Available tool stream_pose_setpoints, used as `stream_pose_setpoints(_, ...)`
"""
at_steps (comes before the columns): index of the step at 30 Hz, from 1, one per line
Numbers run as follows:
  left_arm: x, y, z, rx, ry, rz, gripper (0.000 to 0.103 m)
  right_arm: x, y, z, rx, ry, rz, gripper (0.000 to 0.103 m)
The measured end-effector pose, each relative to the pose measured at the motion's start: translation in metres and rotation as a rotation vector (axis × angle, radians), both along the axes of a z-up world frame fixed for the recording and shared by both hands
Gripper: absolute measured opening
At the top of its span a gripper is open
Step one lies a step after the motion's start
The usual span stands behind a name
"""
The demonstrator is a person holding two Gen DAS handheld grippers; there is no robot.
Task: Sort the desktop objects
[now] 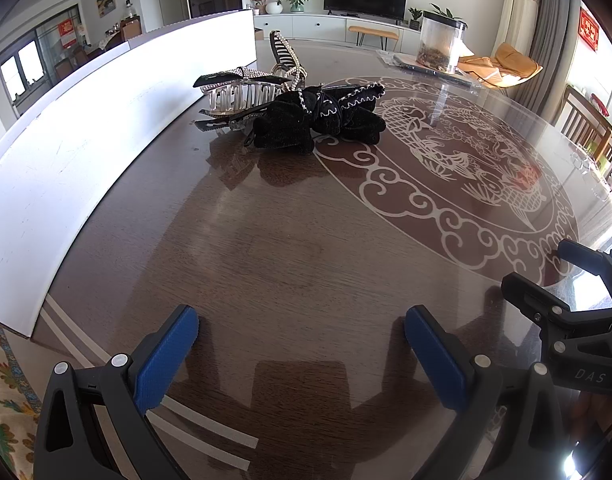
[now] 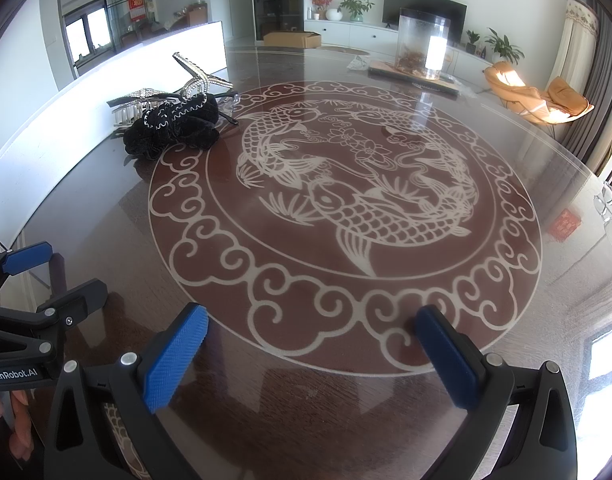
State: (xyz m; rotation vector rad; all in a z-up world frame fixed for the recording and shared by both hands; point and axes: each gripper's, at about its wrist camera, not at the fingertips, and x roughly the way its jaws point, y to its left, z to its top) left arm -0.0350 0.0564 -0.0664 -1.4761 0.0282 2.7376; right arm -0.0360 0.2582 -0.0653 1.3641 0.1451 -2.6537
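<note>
Item 1: hair accessories, heaped together on the worktop (image 1: pixel 290 264) toward 11 o'clock of my left gripper (image 1: pixel 302 354), likely bunched so I can pick them off singly. I am seeing a black velvet scrunchie (image 1: pixel 317 124) lying in front, a clear claw clip (image 1: pixel 242 98) touching behind it, and a pearl-trimmed clip (image 1: pixel 286 58) standing at the back beside the white box (image 1: pixel 86 152).

Item 2: left gripper, jaws apart, holding nothing.

Item 3: right gripper (image 2: pixel 311 354), jaws apart, hovering empty, heap at its 10 o'clock.
</note>
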Motion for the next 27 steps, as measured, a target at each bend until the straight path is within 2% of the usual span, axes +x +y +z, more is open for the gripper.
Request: stream_pose_setpoints(27, -0.0009, -0.0015, 0.0000, 0.002, -0.006, 0.004, 0.103, 0.0000, -0.0002, 0.0000, 0.000, 0.000, 0.000, 0.103)
